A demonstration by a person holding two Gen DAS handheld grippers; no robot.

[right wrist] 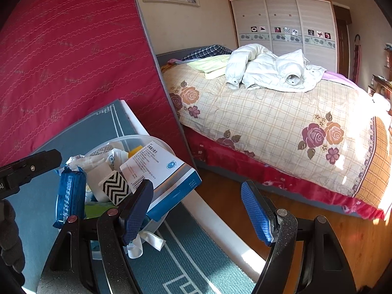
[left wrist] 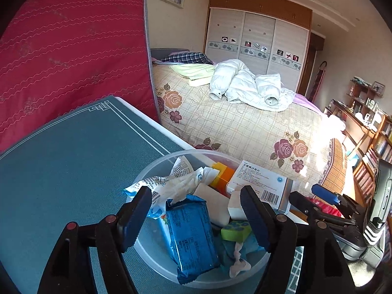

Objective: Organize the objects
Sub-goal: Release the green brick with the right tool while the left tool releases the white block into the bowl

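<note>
A clear round plastic tub (left wrist: 156, 164) stands on a teal mat near the table's corner. It holds a blue packet (left wrist: 193, 230), crumpled white wrappers (left wrist: 176, 183), a white medicine box (left wrist: 259, 181), a yellow-orange block (left wrist: 223, 174) and a green piece (left wrist: 236, 230). My left gripper (left wrist: 196, 191) hangs open over the tub, its pads apart from the blue packet lying below them. In the right wrist view the tub (right wrist: 137, 138) sits at the left, the medicine box (right wrist: 159, 166) leaning out over its rim beside a zigzag-patterned block (right wrist: 116, 187). My right gripper (right wrist: 196, 186) is open and empty, its left finger close by the box.
A red mattress (left wrist: 73, 49) leans upright behind the table. A bed (right wrist: 269, 122) with a floral quilt and a white jacket fills the right, with wooden floor (right wrist: 318, 232) between it and the table's white edge (right wrist: 215, 220). Bookshelves (left wrist: 367, 147) line the far right. A gloved hand (right wrist: 9, 232) shows at the left.
</note>
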